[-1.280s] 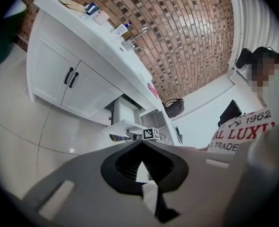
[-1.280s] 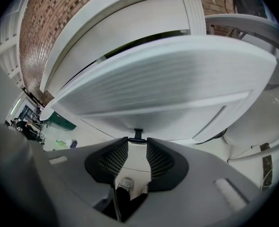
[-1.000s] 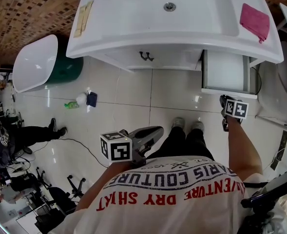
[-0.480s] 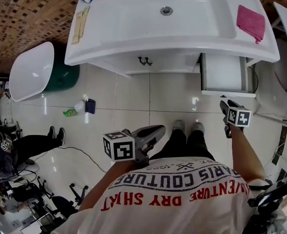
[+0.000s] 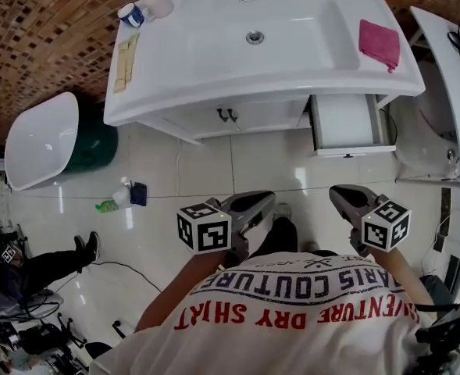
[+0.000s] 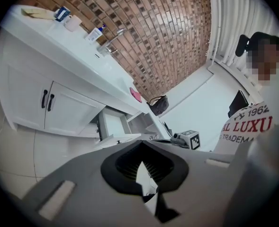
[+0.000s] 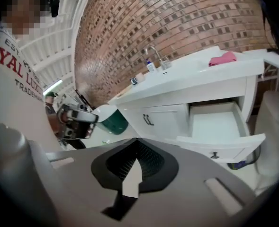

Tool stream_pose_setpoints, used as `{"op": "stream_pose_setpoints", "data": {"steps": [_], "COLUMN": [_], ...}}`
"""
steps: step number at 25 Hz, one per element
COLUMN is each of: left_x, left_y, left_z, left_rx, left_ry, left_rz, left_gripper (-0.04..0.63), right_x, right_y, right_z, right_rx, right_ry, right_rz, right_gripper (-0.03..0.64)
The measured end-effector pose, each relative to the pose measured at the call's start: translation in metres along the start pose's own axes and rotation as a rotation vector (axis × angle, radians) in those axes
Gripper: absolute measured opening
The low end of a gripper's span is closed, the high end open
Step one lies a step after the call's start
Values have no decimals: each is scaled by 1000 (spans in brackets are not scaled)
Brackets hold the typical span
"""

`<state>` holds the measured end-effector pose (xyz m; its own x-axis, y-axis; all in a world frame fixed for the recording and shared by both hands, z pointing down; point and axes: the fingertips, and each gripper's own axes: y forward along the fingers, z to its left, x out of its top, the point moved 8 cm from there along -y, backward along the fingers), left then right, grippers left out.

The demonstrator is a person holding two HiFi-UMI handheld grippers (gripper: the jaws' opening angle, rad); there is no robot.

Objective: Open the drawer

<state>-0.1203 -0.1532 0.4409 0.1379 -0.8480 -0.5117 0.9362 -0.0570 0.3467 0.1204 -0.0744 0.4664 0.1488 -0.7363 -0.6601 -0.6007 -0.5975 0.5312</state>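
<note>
The white drawer [image 5: 340, 121] stands pulled out under the right end of the vanity counter [image 5: 214, 69]. It shows open and empty in the right gripper view [image 7: 215, 126], with a small dark knob [image 7: 215, 155] on its front. It shows farther off in the left gripper view [image 6: 112, 126]. My right gripper [image 5: 337, 194] hangs near my body, well short of the drawer. Its jaws have just closed and are shut with nothing between them [image 7: 137, 141]. My left gripper [image 5: 265, 201] is beside it, also shut and empty [image 6: 141, 143].
A pink cloth [image 5: 379, 44] lies on the counter right of the sink basin [image 5: 253, 36]. Two cupboard doors with black handles [image 5: 228, 115] sit left of the drawer. A white tub [image 5: 38, 139], a green bin [image 5: 97, 135] and bottles [image 5: 124, 198] stand on the floor.
My right gripper has lifted away from the drawer front and drawn back toward my body, and its jaws are now together. The left gripper rose a little. The drawer stays open.
</note>
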Motion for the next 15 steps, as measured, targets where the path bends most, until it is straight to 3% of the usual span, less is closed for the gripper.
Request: {"op": "stream_pose_setpoints", "data": {"steps": [3,7,15], "left_x": [-5,-33,-164], "left_y": [-1,6,20], "left_z": [-19,-55,-168], "left_rx": [-9,-21,-40], "left_ry": [65,133,179], "left_rz": [-5,0,-20], "left_gripper": [-11,-11,-11], "right_x": [-2,-21,-121], "right_y": [-10,-43,-152], "right_z": [34,58,123], "right_rx": [115,83,208], "right_ry": [57,-18,-14], "right_rz": [-30,-35,-98], "right_gripper": [6,5,5]}}
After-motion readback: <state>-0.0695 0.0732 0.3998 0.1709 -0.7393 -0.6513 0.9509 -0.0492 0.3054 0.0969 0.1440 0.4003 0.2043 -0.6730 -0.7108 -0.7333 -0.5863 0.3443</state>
